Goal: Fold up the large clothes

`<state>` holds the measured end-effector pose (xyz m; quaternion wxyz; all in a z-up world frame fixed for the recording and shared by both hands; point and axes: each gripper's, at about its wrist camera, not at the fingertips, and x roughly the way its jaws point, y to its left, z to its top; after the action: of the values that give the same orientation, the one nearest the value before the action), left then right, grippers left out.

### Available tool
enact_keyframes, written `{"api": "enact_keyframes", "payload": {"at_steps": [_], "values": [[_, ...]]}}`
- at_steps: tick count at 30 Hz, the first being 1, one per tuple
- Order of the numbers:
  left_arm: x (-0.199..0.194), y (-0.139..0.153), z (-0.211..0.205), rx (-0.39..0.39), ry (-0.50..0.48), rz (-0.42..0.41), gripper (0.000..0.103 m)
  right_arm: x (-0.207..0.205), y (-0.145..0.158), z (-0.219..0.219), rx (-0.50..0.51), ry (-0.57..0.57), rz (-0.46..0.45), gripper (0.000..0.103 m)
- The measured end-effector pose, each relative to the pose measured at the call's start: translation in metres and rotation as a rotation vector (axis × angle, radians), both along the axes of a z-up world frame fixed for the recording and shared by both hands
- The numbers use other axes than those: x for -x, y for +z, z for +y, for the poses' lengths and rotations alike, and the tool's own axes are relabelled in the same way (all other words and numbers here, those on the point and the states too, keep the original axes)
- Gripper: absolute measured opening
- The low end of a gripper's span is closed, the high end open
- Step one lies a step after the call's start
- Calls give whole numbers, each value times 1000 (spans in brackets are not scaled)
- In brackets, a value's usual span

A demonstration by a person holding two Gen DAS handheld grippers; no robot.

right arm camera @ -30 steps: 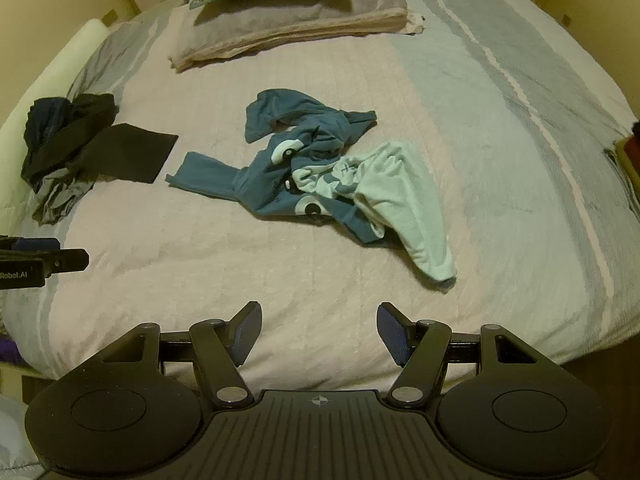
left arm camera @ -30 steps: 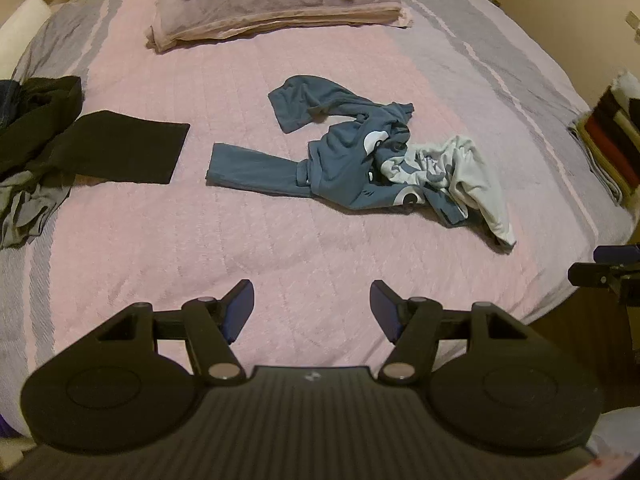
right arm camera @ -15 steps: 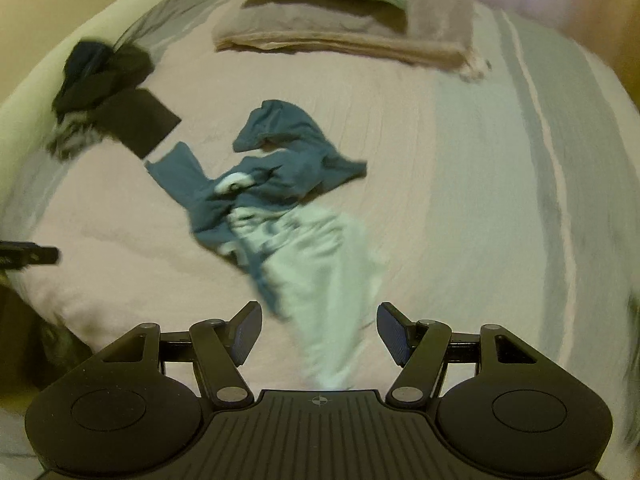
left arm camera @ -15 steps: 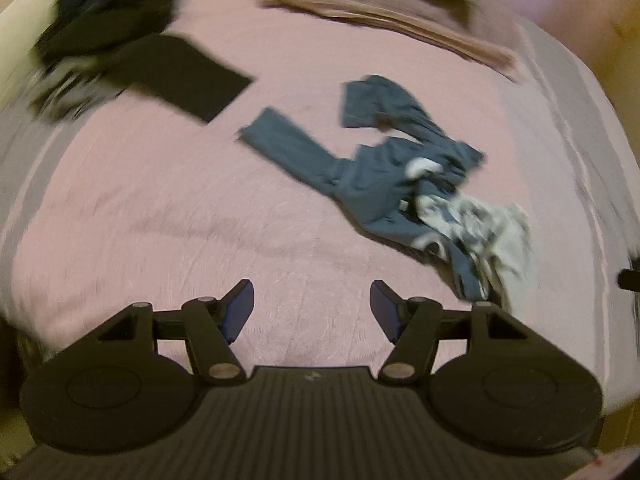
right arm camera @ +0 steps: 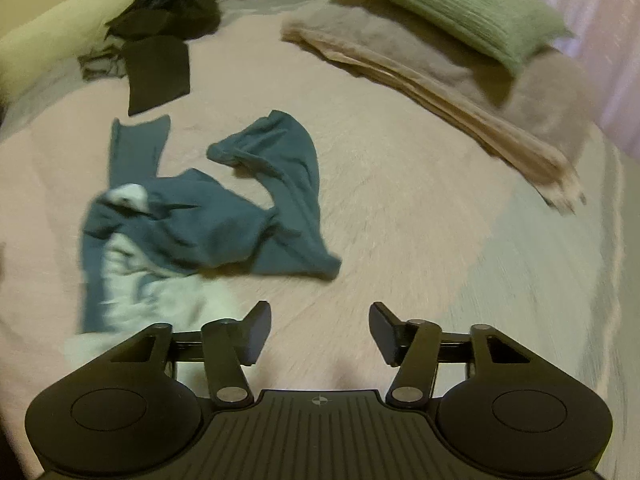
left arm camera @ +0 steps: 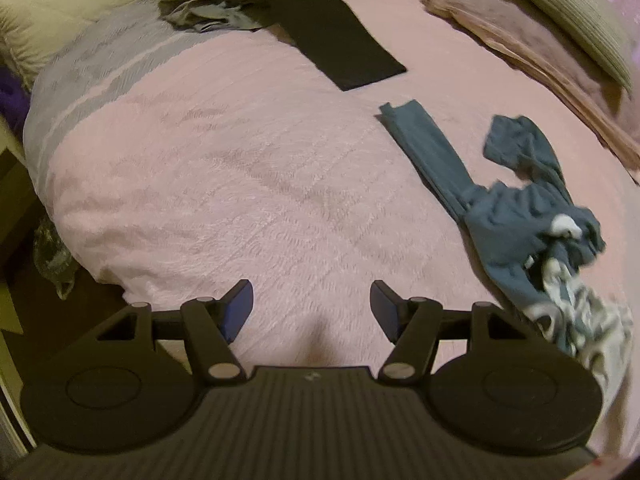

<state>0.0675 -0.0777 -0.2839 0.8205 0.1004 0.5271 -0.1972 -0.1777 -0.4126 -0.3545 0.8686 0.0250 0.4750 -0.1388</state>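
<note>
A crumpled blue long-sleeved garment [left arm camera: 508,220] with a pale patterned part [left arm camera: 580,312] lies on the pink bedspread [left arm camera: 240,184], at the right of the left wrist view. One sleeve [left arm camera: 424,148] stretches away from the heap. My left gripper [left arm camera: 312,308] hovers open over bare bedspread, left of the garment, nothing between its fingers. In the right wrist view the same garment [right arm camera: 208,224] lies left of centre, its pale part [right arm camera: 160,296] just beyond my left finger. My right gripper [right arm camera: 318,332] is open and empty above the bedspread [right arm camera: 420,208].
A folded black cloth [left arm camera: 340,40] and a heap of dark and grey clothes [left arm camera: 224,4] lie at the far side. A green pillow [right arm camera: 452,4] rests on a folded beige blanket [right arm camera: 440,80]. The bed's edge [left arm camera: 72,216] drops to the floor on the left.
Both grippers have swung leftward and come lower and closer over the bed. The garment now sits further right in the left view and nearer in the right view. Both stay open.
</note>
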Motion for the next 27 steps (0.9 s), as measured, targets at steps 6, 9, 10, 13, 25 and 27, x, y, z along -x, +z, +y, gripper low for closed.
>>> {"api": "enact_keyframes", "payload": {"at_steps": [6, 9, 10, 13, 25, 27], "values": [[-3, -28, -22, -17, 17, 7, 61, -51, -63, -18, 75, 204, -1, 49], [-1, -36, -35, -37, -10, 2, 61, -71, -87, -14, 73, 274, 52, 1], [0, -38, -38, -46, -21, 3, 61, -71, -88, -12, 103, 276, 49, 1], [2, -40, -49, -49, -58, 11, 60, -46, -60, -13, 218, 183, -52, 0], [12, -41, -148, 59, -449, -17, 59, 180, 35, -24, 616, -663, 135, 1], [18, -47, -170, 73, -521, -7, 59, 206, 2, -28, 417, -750, 348, 10]]}}
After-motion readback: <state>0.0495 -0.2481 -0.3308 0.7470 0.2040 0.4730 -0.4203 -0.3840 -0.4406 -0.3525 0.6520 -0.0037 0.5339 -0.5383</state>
